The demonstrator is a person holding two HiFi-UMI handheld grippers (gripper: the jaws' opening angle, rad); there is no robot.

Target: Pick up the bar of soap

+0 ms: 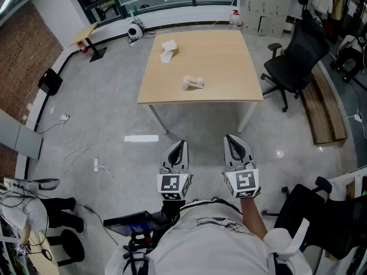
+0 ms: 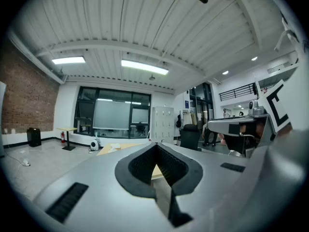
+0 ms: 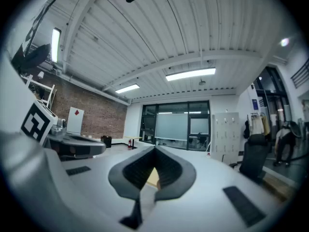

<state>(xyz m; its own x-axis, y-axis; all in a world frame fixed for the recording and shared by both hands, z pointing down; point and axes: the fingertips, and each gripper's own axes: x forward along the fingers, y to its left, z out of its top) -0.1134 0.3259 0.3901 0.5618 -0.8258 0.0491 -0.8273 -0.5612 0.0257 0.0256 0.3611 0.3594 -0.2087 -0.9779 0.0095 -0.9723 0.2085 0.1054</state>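
A light wooden table (image 1: 221, 62) stands ahead of me on the grey floor. Near its front middle lies a small pale rounded thing (image 1: 193, 83), and a white crumpled-looking thing (image 1: 168, 50) lies farther back on the left. Which of them is the soap I cannot tell at this distance. My left gripper (image 1: 179, 148) and right gripper (image 1: 232, 139) hang side by side close to my body, well short of the table, both shut and empty. In the left gripper view the jaws (image 2: 157, 146) meet at the tip, with the table (image 2: 116, 148) far off. The right gripper (image 3: 154, 149) looks the same.
A black office chair (image 1: 298, 56) stands right of the table beside a wooden bench (image 1: 324, 110). A white strip (image 1: 141, 138) lies on the floor before the table's left leg. A bottle (image 1: 235, 20) and a round white device (image 1: 135, 31) sit by the far wall. Another chair (image 1: 321, 211) is at my right.
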